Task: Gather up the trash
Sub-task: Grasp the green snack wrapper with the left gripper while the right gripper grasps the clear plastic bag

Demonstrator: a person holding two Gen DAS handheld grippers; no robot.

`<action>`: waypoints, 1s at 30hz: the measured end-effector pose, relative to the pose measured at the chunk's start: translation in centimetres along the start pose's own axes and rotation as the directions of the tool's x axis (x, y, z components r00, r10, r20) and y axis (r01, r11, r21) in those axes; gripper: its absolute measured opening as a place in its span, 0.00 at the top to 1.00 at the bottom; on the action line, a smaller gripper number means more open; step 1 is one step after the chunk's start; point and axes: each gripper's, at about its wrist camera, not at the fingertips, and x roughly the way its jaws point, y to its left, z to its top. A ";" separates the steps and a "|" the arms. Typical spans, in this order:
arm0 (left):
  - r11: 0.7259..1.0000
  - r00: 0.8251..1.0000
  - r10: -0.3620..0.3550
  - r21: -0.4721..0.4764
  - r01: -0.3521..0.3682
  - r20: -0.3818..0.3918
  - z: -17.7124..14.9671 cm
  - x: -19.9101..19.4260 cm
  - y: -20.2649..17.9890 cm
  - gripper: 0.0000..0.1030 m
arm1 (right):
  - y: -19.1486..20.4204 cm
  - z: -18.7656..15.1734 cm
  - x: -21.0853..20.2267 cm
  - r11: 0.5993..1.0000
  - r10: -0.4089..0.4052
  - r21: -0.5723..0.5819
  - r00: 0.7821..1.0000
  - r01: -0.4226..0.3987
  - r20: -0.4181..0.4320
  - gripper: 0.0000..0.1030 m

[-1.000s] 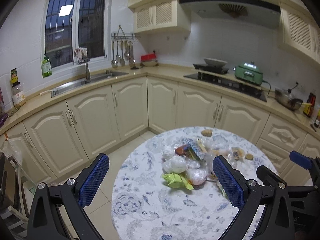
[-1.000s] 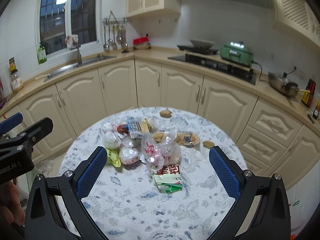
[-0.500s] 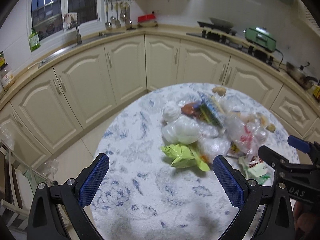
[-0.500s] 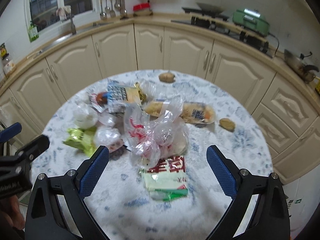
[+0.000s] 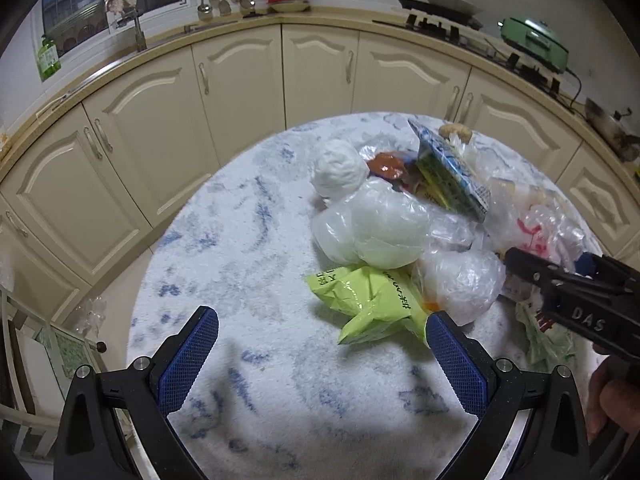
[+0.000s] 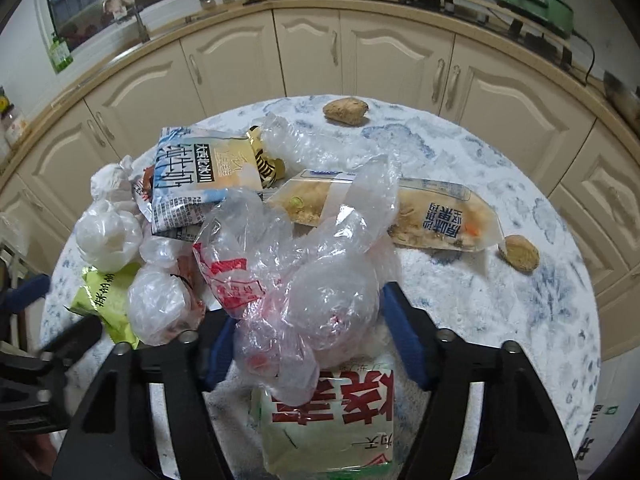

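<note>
Left wrist view shows the left gripper [image 5: 318,350] lower and closer to the round table [image 5: 256,264] than half a second ago, its blue-padded jaws spread wide with nothing between them, the right pad just beside the crumpled lime-green snack wrapper [image 5: 370,300]. Beyond that wrapper the trash heap fills more of the view than before: a balled white tissue [image 5: 340,168], a cloudy plastic bag [image 5: 378,230], a smaller knotted clear bag [image 5: 460,282] and a blue-and-yellow milk carton [image 5: 450,174] tilted on top. The right gripper [image 5: 572,292] reaches in from the right edge, nearer the pile than it was. Right wrist view shows the biggest change: the right gripper [image 6: 306,344] has come forward from hovering short of the heap with jaws wide, and its fingers now flank the clear plastic bag with red print [image 6: 304,280], the jaws much narrower than before and pressing its bulging lower part from both sides. That bag sits on a flat red-lettered packet [image 6: 328,420] lying between the gripper arms. Farther back lie the milk carton [image 6: 200,184], a long clear noodle pack [image 6: 432,216] and two brown lumps, one [image 6: 346,111] near the far rim, one [image 6: 520,254] at the right.
</note>
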 end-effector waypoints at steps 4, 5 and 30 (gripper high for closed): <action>1.000 1.000 -0.006 0.024 0.006 -0.009 0.4 2.0 -0.8 0.01 | -0.8 -0.2 -0.5 0.999 0.029 0.023 1.000 -0.029 0.010 0.44; 0.999 1.000 -0.008 0.034 0.008 -0.007 0.5 2.6 -0.9 0.01 | -1.0 -0.4 -0.8 0.999 0.036 0.028 0.999 -0.036 0.017 0.46; 0.975 0.976 -0.218 0.032 0.218 -0.002 -4.4 -1.2 1.0 0.61 | -3.9 -5.6 -7.5 0.977 0.121 0.163 0.988 -0.136 0.099 0.51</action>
